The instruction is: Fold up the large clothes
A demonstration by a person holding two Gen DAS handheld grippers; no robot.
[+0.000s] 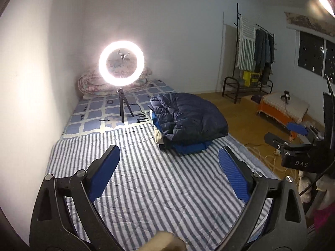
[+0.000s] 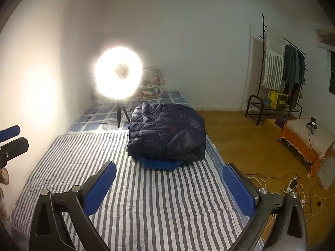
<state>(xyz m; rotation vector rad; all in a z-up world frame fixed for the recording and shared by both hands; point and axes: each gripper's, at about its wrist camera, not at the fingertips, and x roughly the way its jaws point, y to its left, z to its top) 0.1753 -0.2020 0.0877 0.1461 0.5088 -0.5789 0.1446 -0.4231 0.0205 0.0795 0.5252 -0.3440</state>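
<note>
Ahead of both empty, wide-spread grippers, left gripper [image 1: 169,163] and right gripper [image 2: 169,179], the folded navy puffer jacket [image 2: 167,136] tops a stack [image 1: 184,148] of probably folded clothes; slick fill could let it slide off.

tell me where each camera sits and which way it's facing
Left wrist: on the left gripper, over the striped bedding, facing the ring light and navy jacket; own open fingers frame the view, right gripper at the right edge.
Right wrist: on the right gripper, facing the jacket more squarely; own open fingers show, left gripper at the left edge.
Shared: bedding, ring light, jacket, clothes rack.
</note>
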